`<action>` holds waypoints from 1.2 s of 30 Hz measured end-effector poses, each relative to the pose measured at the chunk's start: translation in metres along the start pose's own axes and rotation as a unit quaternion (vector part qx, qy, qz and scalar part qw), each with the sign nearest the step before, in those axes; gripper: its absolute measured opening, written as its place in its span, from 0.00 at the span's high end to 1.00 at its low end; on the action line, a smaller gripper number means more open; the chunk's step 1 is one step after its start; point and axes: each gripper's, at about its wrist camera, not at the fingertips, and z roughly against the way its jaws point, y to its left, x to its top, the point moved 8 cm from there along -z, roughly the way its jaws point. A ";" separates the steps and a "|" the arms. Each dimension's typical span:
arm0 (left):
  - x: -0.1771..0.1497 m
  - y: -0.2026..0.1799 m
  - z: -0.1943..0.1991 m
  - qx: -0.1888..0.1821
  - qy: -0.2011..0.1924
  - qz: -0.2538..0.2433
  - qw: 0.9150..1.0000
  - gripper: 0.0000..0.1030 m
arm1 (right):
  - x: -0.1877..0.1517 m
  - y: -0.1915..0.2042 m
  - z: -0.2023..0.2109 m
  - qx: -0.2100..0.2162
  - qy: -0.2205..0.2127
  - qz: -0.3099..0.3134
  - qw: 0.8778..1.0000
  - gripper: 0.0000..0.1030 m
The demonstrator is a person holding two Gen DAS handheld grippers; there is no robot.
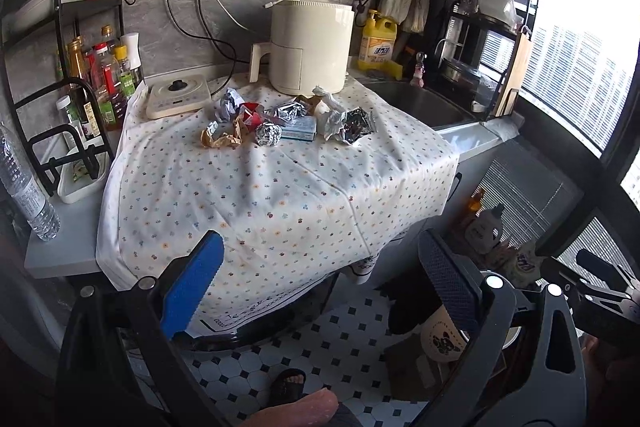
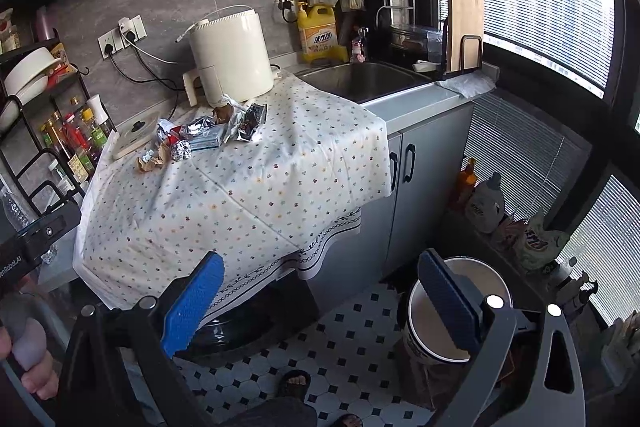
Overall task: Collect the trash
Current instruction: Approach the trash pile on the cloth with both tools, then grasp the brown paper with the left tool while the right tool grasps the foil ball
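Blue-padded fingers of the left gripper [image 1: 316,283] and right gripper [image 2: 320,301] hang spread wide and empty, short of the cloth-draped counter [image 1: 280,187], touching nothing. Crumpled trash [image 1: 280,123] sits heaped at the cloth's far side, just before the cream appliance [image 1: 310,45]: foil ball [image 1: 269,134], brown paper [image 1: 222,138], a small carton [image 1: 299,129]. All look light and crushable; the foil ball likely pinches easiest across its middle. A paper bin [image 2: 460,311] waits on the floor.
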 end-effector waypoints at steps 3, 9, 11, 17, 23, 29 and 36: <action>0.001 -0.001 -0.002 -0.002 0.001 0.001 1.000 0.06 | 0.000 0.001 -0.001 -0.001 -0.001 0.000 1.000 0.08; 0.003 -0.003 -0.003 -0.007 0.007 -0.006 1.000 0.06 | 0.003 0.001 -0.005 0.002 0.001 -0.005 1.000 0.08; 0.005 0.000 -0.006 -0.003 0.010 -0.008 1.000 0.06 | 0.005 0.005 -0.010 0.004 0.005 -0.006 1.000 0.08; 0.010 0.016 -0.015 0.007 0.021 0.000 1.000 0.06 | 0.010 0.021 -0.027 0.017 0.019 0.000 1.000 0.08; 0.017 0.045 -0.039 0.015 0.034 0.017 0.999 0.06 | 0.019 0.048 -0.063 0.037 0.048 0.002 0.998 0.09; 0.042 0.089 -0.084 0.003 0.033 0.059 0.998 0.07 | 0.049 0.086 -0.104 0.049 0.056 0.026 0.997 0.15; 0.081 0.138 -0.157 -0.008 0.044 0.093 0.995 0.23 | 0.096 0.124 -0.155 0.049 0.067 0.049 0.995 0.23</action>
